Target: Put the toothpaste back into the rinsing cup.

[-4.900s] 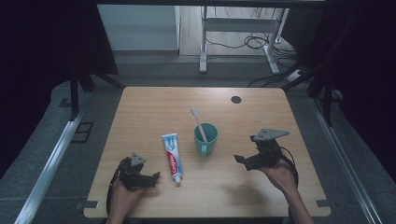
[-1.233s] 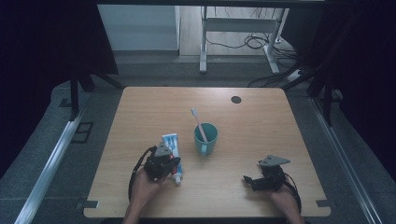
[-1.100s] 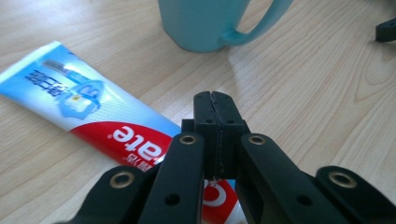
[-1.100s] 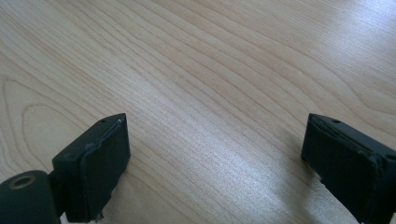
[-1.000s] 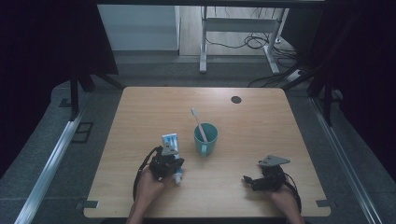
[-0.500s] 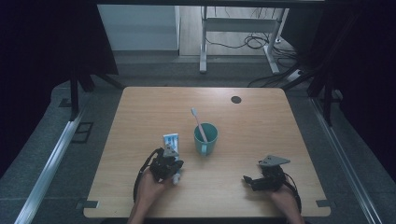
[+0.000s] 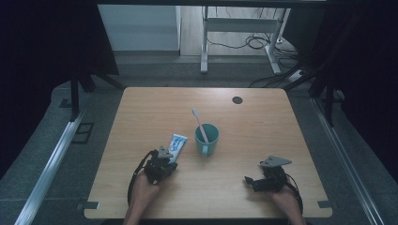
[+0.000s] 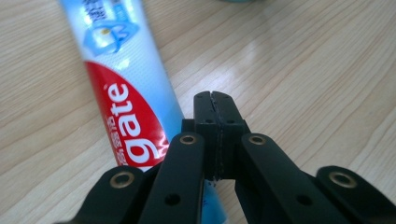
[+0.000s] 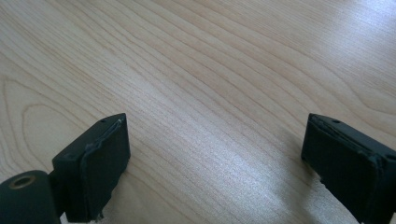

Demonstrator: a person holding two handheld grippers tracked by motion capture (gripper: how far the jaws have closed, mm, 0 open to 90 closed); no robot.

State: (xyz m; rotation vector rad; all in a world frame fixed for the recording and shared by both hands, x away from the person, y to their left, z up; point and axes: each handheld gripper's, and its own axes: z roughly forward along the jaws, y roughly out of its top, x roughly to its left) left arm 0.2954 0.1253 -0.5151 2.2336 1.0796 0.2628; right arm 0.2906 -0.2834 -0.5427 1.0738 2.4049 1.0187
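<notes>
A: Tabletop [image 7: 141, 117]: pale wood, smooth. Teal cup [image 7: 207, 139], toothbrush [image 7: 200, 124] upright inside.

B: Toothpaste tube [image 8: 122, 84], flat, just left of cup: light, soft, slippery; best gripped at stiff cap end.

A: Left tongs [image 8: 215, 105] clenched empty beside tube. Right tongs [image 9: 215, 154] released, well apart.

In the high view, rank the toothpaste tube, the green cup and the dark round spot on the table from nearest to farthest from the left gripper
1. toothpaste tube: right at the left gripper, slanting away toward the table's middle.
2. green cup: to the tube's right, a toothbrush standing in it.
3. dark round spot: near the table's far edge, beyond the cup.
</notes>
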